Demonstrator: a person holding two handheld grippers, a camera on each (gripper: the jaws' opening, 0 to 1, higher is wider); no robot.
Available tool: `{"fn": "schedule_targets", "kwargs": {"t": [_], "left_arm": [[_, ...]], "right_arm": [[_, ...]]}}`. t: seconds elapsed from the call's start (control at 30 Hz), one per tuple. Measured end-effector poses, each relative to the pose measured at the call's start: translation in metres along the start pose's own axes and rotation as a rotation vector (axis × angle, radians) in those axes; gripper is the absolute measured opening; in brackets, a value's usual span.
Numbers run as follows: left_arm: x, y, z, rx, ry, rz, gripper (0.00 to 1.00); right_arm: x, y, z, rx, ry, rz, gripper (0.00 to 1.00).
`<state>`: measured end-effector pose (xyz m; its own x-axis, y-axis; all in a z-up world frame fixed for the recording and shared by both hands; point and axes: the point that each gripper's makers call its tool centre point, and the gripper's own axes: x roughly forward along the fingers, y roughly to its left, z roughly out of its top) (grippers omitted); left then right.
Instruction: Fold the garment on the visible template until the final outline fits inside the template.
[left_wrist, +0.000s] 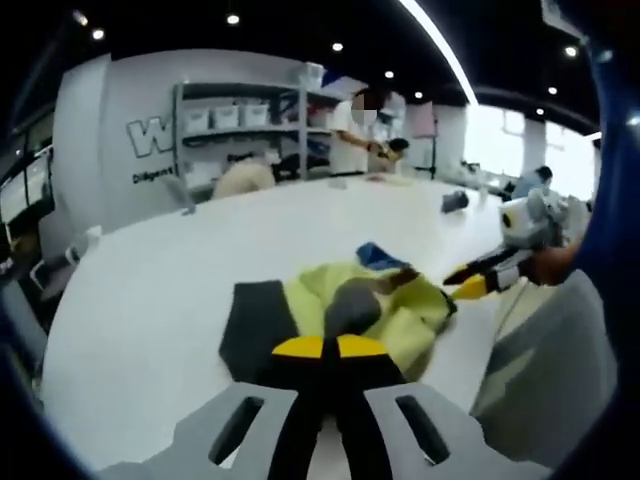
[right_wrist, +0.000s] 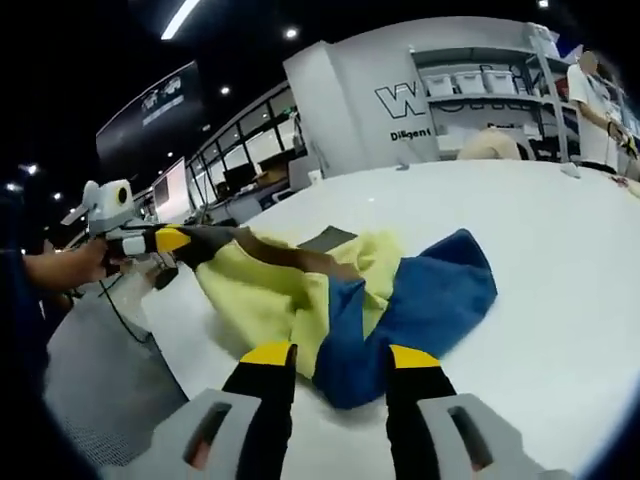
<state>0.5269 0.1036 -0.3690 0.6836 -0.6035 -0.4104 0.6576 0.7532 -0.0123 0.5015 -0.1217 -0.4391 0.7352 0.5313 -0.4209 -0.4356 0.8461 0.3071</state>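
A crumpled garment of soft yellow-green, blue and brown fabric lies bunched on a smooth white counter, partly over a flat dark grey template whose rectangular corner shows beside the cloth. In the left gripper view, the left gripper, with black jaws capped in yellow, has its jaws pressed together at the near edge of the cloth; whether fabric is caught between them cannot be told. The right gripper comes in from the right of that view, held in a person's hand, its yellow-tipped jaws drawn close at the garment's far edge.

In the right gripper view, the right gripper has its jaws spread, with a blue fold of the garment lying between and just beyond the tips. The left gripper reaches in from the left of this view, its tips at a brown-edged yellow corner of the cloth, which is lifted off the counter.

On the white wall behind, a large outlined letter "W" begins a word cut off by metal shelving stacked with pale bins; smaller black lettering beneath starts "Diligen". A person in a white top stands by the shelves.
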Motion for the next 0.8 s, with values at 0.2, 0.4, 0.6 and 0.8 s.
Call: {"fn": "schedule_targets", "kwargs": {"t": [0.2,0.4,0.6,0.8], "left_arm": [[-0.012,0.002,0.012,0.004,-0.019,0.021,0.02],[-0.028,0.016,0.024,-0.003,-0.038,0.079,0.02],[-0.036,0.024,0.030,0.016,-0.045,0.103,0.02],[-0.041,0.029,0.050,0.018,-0.090,0.125,0.02]], "right_arm": [[0.020,0.015,-0.026,-0.150,0.131,0.013,0.07],[0.010,0.013,-0.014,-0.117,0.108,0.029,0.02],[0.002,0.012,0.025,-0.089,0.027,0.081,0.02],[-0.004,0.011,0.066,-0.055,-0.058,0.133,0.03]]}}
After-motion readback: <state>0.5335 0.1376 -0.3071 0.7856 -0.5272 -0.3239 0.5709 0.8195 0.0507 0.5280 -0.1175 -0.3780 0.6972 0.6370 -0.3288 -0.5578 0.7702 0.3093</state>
